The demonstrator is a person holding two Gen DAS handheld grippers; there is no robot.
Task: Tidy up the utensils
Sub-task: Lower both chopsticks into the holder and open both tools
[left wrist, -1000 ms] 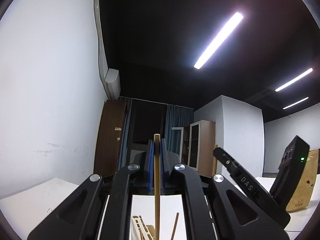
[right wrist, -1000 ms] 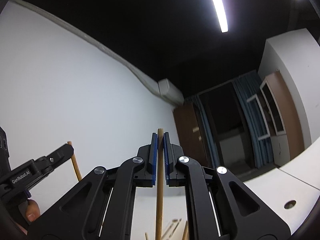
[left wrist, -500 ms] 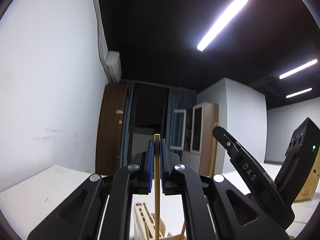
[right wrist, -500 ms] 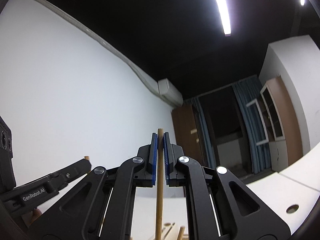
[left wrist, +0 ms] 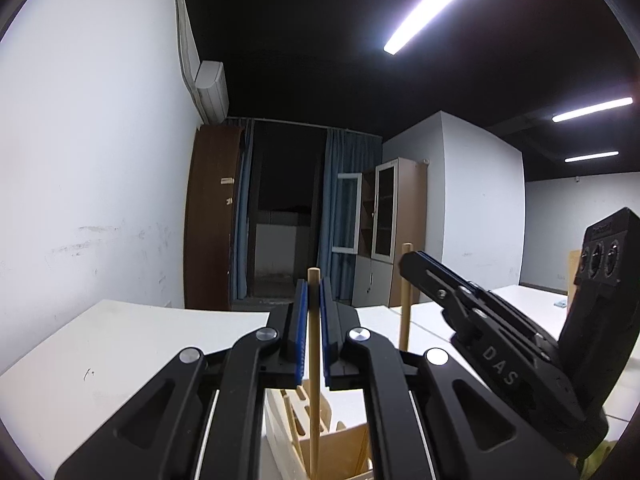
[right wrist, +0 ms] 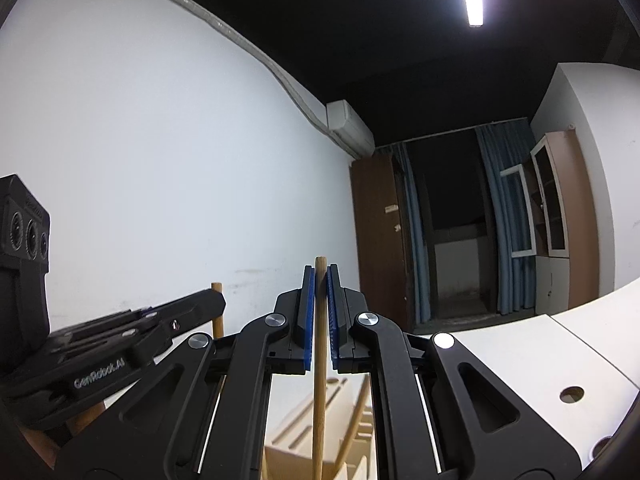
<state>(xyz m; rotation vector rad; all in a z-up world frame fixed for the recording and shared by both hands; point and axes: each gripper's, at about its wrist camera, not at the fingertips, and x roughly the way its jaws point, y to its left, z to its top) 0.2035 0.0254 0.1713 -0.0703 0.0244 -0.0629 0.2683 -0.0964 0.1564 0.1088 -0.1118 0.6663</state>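
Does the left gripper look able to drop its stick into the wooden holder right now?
Probably yes: the left gripper holds its stick upright over the holder, with nothing visibly between.

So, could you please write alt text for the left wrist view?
The left gripper is shut on an upright wooden stick above a pale wooden holder on a white table. To its right, the right gripper holds a second stick.

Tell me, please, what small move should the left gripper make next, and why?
Probably lower it a little further. The left gripper is shut on a wooden stick held upright, whose lower end hangs just above the wooden holder.
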